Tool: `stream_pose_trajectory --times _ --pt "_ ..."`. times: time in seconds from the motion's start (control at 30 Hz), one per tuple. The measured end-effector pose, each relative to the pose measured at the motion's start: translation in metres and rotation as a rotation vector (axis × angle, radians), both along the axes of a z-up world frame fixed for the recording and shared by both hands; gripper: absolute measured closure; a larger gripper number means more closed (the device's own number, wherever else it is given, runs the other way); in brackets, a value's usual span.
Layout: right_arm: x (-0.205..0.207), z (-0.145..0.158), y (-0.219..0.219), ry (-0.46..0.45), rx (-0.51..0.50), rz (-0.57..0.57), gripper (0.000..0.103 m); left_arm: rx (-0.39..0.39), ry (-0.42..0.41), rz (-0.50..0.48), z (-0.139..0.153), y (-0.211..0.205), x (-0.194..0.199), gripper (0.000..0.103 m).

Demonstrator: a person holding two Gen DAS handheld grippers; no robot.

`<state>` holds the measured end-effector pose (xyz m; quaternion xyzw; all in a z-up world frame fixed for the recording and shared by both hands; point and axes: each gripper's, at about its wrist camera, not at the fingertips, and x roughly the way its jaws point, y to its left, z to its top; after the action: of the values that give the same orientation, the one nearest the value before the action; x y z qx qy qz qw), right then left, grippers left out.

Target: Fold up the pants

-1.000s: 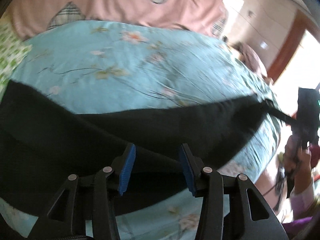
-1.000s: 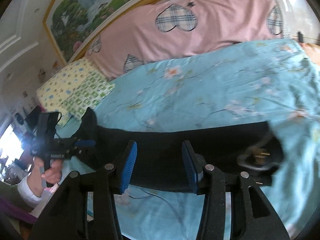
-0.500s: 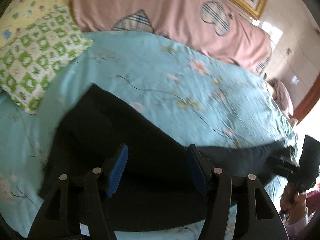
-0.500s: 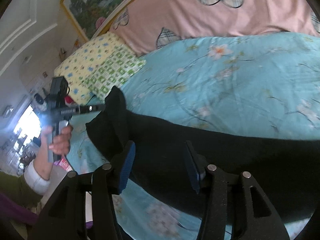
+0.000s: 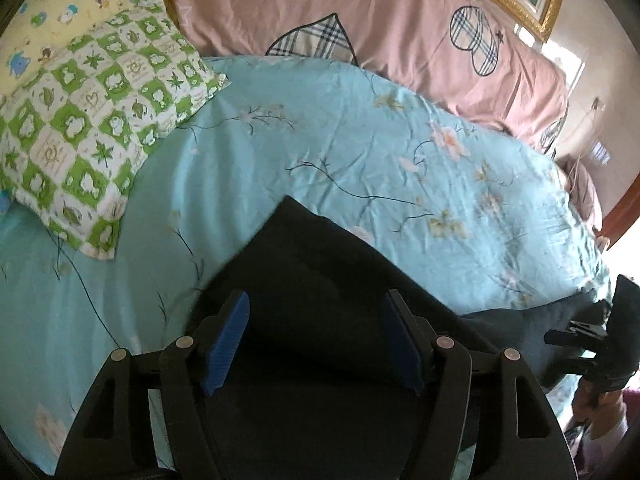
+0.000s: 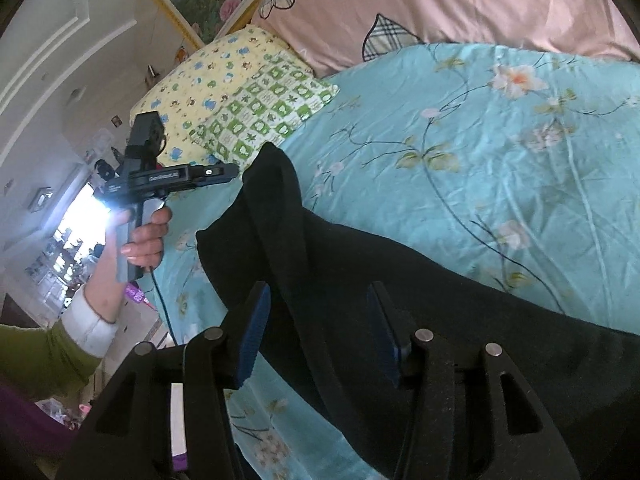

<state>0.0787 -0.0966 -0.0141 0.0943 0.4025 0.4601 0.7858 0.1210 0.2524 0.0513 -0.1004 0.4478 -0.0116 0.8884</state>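
Observation:
Black pants [image 5: 320,280] lie stretched along the near edge of a turquoise floral bed. In the left wrist view my left gripper [image 5: 316,344] is open, its blue pads wide apart above the pants' left end, holding nothing. In the right wrist view my right gripper [image 6: 320,336] is open too, hovering over the pants [image 6: 400,300]. There the left gripper [image 6: 224,172] shows beside a raised corner of the pants [image 6: 268,168]; whether it touches the cloth I cannot tell. The right gripper also shows at the pants' far end in the left wrist view [image 5: 560,338].
A green checked pillow [image 5: 92,136] and a yellow pillow [image 6: 208,72] lie at the left end of the bed. A pink quilt [image 5: 400,32] runs along the far side. The turquoise sheet [image 5: 360,152] spreads behind the pants. The bed edge is close below me.
Both grippers have swung left along the pants. The left one now looks at the pants' left end and pillows. The pants' left corner has risen and folded over.

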Motion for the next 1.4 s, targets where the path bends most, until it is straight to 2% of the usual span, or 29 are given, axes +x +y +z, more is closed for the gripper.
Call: stream_pose_trajectory --times 0.1,0.2,0.27,0.5,0.67,0.73,0.77,0.8,0.83,0.87,0.9,0.93,1.03,1.2,1.4 --pt "0.007 -0.004 0.008 0.024 -0.006 0.009 0.051 0.029 0.015 -0.01 -0.001 0.009 0.012 0.032" --pt "0.013 -0.008 0.014 0.053 0.003 0.024 0.051 0.022 0.04 -0.067 -0.002 0.015 0.029 0.031" --pt "0.017 -0.011 0.02 0.073 0.007 0.036 0.051 -0.007 0.063 -0.137 -0.003 0.02 0.042 0.028" --pt "0.03 -0.017 0.047 0.106 0.001 0.079 0.051 -0.056 0.143 -0.223 -0.02 0.037 0.076 0.027" --pt "0.035 -0.022 0.065 0.124 -0.012 0.11 0.051 -0.093 0.178 -0.262 -0.034 0.034 0.085 0.028" --pt "0.036 -0.024 0.071 0.129 -0.012 0.117 0.051 -0.093 0.175 -0.273 -0.035 0.031 0.084 0.032" --pt "0.036 -0.026 0.073 0.131 -0.01 0.12 0.051 -0.094 0.17 -0.283 -0.034 0.029 0.082 0.037" --pt "0.037 -0.027 0.075 0.131 -0.008 0.121 0.051 -0.093 0.164 -0.29 -0.033 0.027 0.081 0.046" --pt "0.037 -0.028 0.079 0.13 -0.017 0.119 0.057 -0.079 0.157 -0.29 -0.031 0.024 0.079 0.05" --pt "0.038 -0.03 0.082 0.129 -0.023 0.12 0.065 -0.057 0.148 -0.288 -0.029 0.022 0.077 0.063" --pt "0.037 -0.03 0.084 0.133 -0.024 0.124 0.085 -0.03 0.138 -0.287 -0.027 0.019 0.073 0.082" --pt "0.038 -0.032 0.087 0.144 -0.028 0.134 0.095 -0.02 0.136 -0.288 -0.025 0.018 0.07 0.089" --pt "0.031 -0.027 0.091 0.108 -0.042 0.134 0.096 0.004 0.086 -0.291 -0.012 0.018 0.055 0.094" --pt "0.013 -0.008 0.092 0.033 -0.032 0.154 0.096 0.043 -0.009 -0.28 0.011 0.014 0.017 0.097" --pt "-0.015 0.003 0.093 -0.057 -0.052 0.183 0.096 0.019 -0.11 -0.221 0.017 0.02 -0.035 0.098"
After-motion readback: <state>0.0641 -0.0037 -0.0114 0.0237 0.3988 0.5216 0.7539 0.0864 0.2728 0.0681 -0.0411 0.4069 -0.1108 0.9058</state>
